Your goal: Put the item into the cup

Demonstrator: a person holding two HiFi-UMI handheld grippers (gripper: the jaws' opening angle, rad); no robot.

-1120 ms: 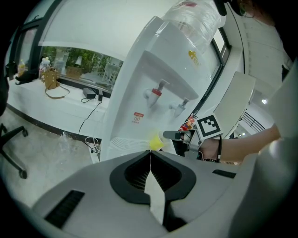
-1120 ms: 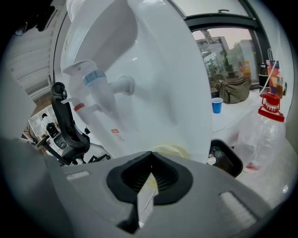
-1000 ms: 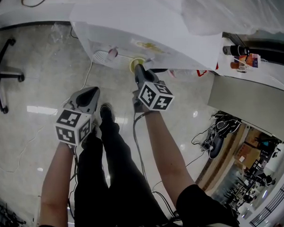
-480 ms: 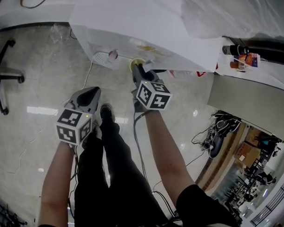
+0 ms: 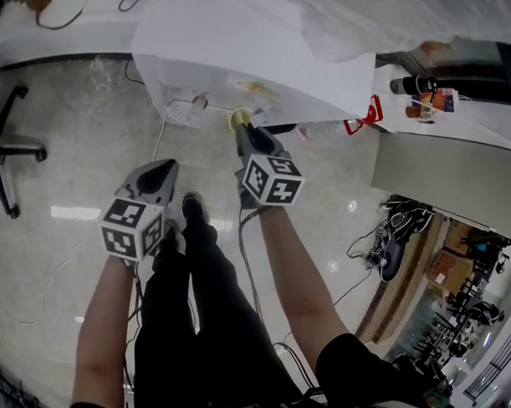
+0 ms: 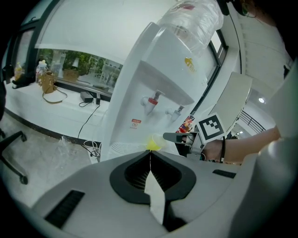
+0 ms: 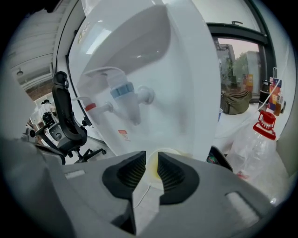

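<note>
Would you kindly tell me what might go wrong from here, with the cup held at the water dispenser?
1. The right hand-held gripper pinches the thin yellow cup by its wall alone, so it may buckle or slip if it gets heavier.
2. The cup sits well below the blue tap. If it is off line, water could splash past the drip tray towards the floor cables.
3. The left hand-held gripper is shut and held apart, giving no support.
</note>
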